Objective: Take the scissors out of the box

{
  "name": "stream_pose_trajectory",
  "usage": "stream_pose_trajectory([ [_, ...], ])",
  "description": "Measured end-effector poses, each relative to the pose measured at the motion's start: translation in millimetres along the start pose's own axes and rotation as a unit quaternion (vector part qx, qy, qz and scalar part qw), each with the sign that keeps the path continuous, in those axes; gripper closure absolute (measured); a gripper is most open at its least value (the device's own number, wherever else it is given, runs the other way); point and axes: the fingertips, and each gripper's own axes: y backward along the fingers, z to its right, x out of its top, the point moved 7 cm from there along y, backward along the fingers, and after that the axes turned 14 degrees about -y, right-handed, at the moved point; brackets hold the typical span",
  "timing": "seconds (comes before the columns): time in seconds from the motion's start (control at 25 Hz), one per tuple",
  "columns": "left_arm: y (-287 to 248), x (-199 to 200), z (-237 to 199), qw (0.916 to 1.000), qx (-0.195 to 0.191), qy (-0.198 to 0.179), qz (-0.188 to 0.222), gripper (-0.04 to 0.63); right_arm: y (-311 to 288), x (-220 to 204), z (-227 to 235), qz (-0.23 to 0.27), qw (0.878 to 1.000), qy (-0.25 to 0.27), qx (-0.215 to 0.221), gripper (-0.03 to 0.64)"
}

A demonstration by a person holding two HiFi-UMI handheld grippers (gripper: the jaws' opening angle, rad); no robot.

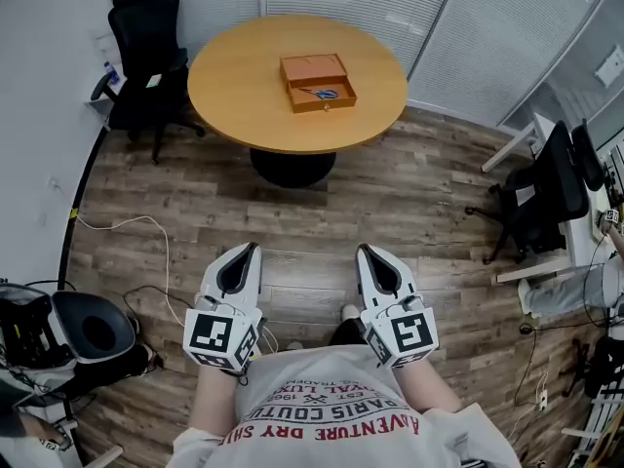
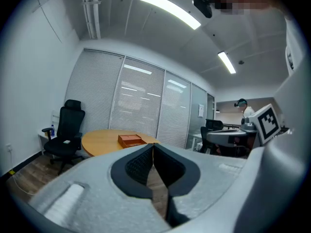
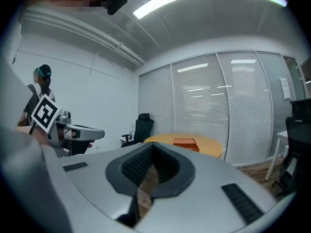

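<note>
The left gripper [image 1: 248, 251] and the right gripper [image 1: 370, 253] were held low by the person's body, each with its jaws pressed together on nothing. Well ahead of both, the open box [image 1: 317, 83] sat on the round table [image 1: 226, 105]. What looked like the scissors [image 1: 328, 93] lay inside it, so reaching, gripping and lifting all remained to do.

Your room is bright and evenly lit by long white ceiling strip lights [image 2: 169, 8], which burn out to plain white in both gripper views. In the head view the round light-wood desk [image 1: 224, 96] casts only a soft shadow round its dark base, the grey-brown plank floor [image 1: 409, 213] has a faint sheen, and the open orange-brown box [image 1: 317, 81] is fairly crisp. Both gripper views bulge strongly, with black corners. Whatever is closest to each lens looks slightly soft.
</note>
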Motion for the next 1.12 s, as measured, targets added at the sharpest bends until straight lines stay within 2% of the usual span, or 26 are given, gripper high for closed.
stream_pose_trajectory([
  [0.28,-61,12,-5,0.9989,0.046,-0.002,-0.011,0.584,-58,16,57,-0.010,0.999,-0.004,0.042,0.611],
  [0.68,-183,54,27,0.9919,0.127,0.003,-0.010,0.583,-130,84,193,-0.003,0.994,0.001,0.109,0.611],
  [0.76,-211,57,37,0.9922,0.124,0.001,-0.013,0.584,-145,90,219,-0.012,0.993,-0.001,0.114,0.611],
  [0.96,-271,67,69,0.9960,0.079,-0.034,-0.024,0.584,-170,93,275,-0.039,0.993,-0.011,0.114,0.611],
  [1.12,-301,65,63,0.9956,0.070,-0.046,-0.042,0.583,-186,89,297,-0.050,0.994,-0.025,0.098,0.611],
])
